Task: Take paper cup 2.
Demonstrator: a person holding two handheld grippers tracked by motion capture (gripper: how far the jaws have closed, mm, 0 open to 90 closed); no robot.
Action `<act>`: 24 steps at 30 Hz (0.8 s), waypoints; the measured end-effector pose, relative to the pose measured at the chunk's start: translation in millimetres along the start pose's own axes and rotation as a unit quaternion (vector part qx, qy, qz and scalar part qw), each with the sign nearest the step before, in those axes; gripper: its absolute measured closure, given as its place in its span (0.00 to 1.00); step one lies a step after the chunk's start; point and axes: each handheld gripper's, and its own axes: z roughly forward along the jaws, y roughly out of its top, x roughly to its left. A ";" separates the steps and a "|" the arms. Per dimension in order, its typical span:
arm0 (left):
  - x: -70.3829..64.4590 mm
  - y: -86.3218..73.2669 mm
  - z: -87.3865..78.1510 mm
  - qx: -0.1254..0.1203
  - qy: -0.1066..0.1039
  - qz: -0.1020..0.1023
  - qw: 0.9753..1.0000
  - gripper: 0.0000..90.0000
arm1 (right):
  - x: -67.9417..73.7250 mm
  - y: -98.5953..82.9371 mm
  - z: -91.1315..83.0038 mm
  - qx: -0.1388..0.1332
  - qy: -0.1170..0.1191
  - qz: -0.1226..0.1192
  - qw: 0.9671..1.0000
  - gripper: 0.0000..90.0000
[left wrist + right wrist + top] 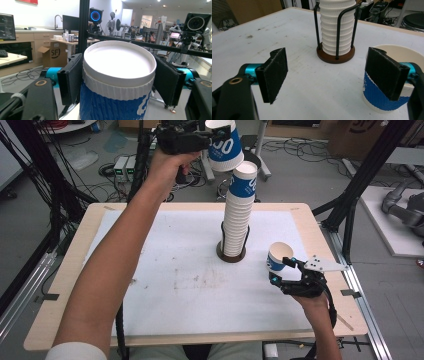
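High over the table's far side, my left gripper (220, 137) is shut on an upside-down blue-and-white paper cup (226, 150). In the left gripper view that cup (117, 100) sits bottom up between the two pads of the left gripper (120, 80). Just below and to its right rises a tall stack of cups (239, 217) in a wire holder with a brown base (232, 256). My right gripper (283, 270) is open at the right. A single upright cup (279, 256) stands beside it. In the right gripper view this cup (384, 100) is partly behind the right pad of the right gripper (327, 62), with the stack (337, 27) ahead.
A white mat (175, 285) covers the wooden table (65, 285). Black frame posts (350, 205) stand at the far right corner and along the left. Cables and power boxes (122, 167) lie on the floor beyond the far edge.
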 end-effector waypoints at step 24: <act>18.4 -57.6 -82.1 0.031 0.005 0.008 0.999 0.33 | 6.9 -0.5 8.7 0.001 0.012 -0.006 1.000 0.21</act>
